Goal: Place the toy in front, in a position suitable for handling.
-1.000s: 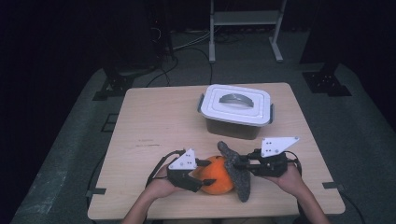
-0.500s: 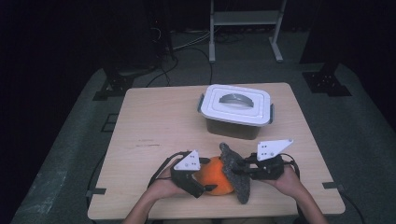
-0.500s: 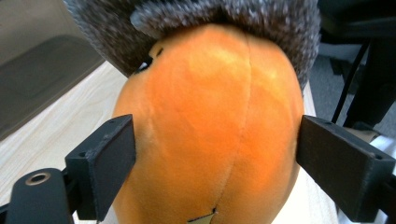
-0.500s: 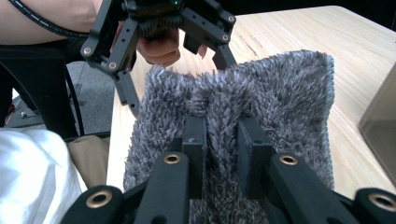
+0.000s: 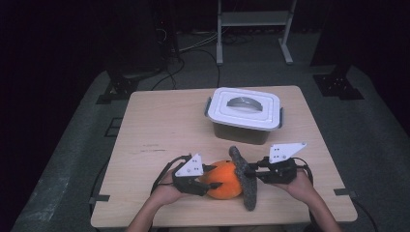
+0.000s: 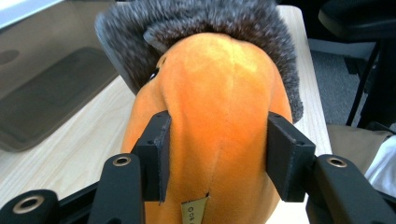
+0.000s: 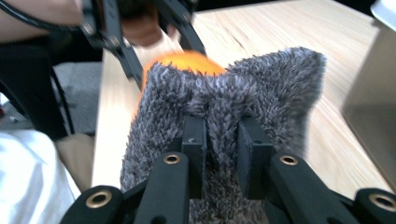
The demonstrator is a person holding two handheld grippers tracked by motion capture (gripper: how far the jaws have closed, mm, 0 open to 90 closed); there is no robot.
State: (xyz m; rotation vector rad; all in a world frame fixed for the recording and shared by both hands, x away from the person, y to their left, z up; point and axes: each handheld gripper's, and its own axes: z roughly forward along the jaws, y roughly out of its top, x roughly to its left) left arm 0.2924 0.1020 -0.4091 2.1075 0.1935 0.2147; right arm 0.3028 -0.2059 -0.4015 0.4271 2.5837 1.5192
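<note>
My left fingers (image 6: 156,154) clamp the orange plush toy (image 5: 225,179) at the table's (image 5: 159,125) near edge while my right gripper (image 7: 222,140) pinches its grey fuzzy back (image 7: 233,93), so it's grasped, and I judge lifting toward the lidded box (image 5: 244,113) remains

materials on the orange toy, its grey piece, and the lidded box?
Orange toy: looks like short-pile plush, matte, with a stitched seam and a sewn-in tag. Grey piece: shaggy, longer-pile fleece or faux fur; fibres stand out. Lidded box: probably plastic, with a smooth white lid and translucent, smoky walls. Table: light wood-grain surface, possibly laminate.
</note>
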